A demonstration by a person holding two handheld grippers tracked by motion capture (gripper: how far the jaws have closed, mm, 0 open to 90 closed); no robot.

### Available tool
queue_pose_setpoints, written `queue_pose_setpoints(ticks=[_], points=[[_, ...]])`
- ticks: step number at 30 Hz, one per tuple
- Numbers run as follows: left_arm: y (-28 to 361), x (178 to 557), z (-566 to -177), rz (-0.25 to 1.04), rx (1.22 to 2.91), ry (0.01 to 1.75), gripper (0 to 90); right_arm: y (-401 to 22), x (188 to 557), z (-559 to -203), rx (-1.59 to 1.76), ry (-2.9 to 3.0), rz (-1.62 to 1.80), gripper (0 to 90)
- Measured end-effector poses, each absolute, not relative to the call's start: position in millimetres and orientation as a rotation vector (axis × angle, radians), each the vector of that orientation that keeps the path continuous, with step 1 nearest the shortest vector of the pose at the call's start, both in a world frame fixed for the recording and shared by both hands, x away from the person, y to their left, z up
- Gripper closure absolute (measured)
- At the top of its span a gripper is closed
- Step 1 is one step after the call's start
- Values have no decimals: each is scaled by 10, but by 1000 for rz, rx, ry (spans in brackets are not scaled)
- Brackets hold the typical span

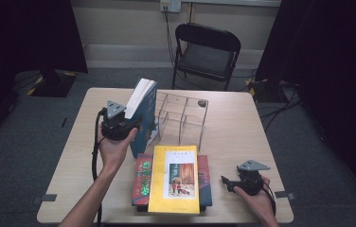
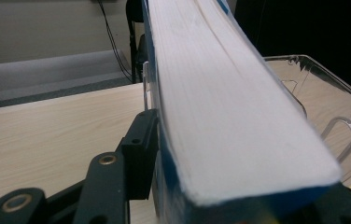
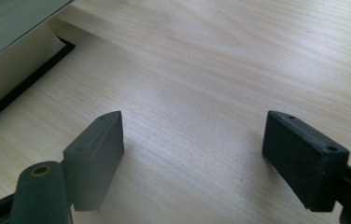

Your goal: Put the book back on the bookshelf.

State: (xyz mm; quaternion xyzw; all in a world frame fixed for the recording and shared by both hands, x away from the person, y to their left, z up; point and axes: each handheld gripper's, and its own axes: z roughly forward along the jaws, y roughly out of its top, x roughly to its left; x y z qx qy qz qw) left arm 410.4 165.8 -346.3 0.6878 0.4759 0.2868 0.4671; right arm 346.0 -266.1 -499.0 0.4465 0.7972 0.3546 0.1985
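Note:
A thick blue book stands on edge, leaning against the left side of a clear acrylic rack; its white page block runs up the left gripper view. My left gripper straddles the book's near end; the left pad stands close beside the blue cover with a thin dark gap, and the other pad is hidden behind the book. A yellow book lies flat on top of other books at the front edge. My right gripper rests open over bare wood, to the right of that stack.
Under the yellow book lie a green-and-red book and a red one. The wooden table has free room on its right half. A black folding chair stands behind the table. The rack's dividers show beyond the book.

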Motion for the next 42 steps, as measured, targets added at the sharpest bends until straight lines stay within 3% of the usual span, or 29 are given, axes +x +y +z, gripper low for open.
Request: queue_pose_setpoints(ticks=[24,31,42], points=[[1727,4299,-3034,522,1920,1295,526,-2657,3463,-4991,1248,2228,991,206],[1762,4438,-2908,365,1989,1374,512,-2656,3464,-4991,1248,2228,991,206],[1651,4775,-2731,296,2067,1455,511,-2649,3470,-4992,1248,2229,993,205]])
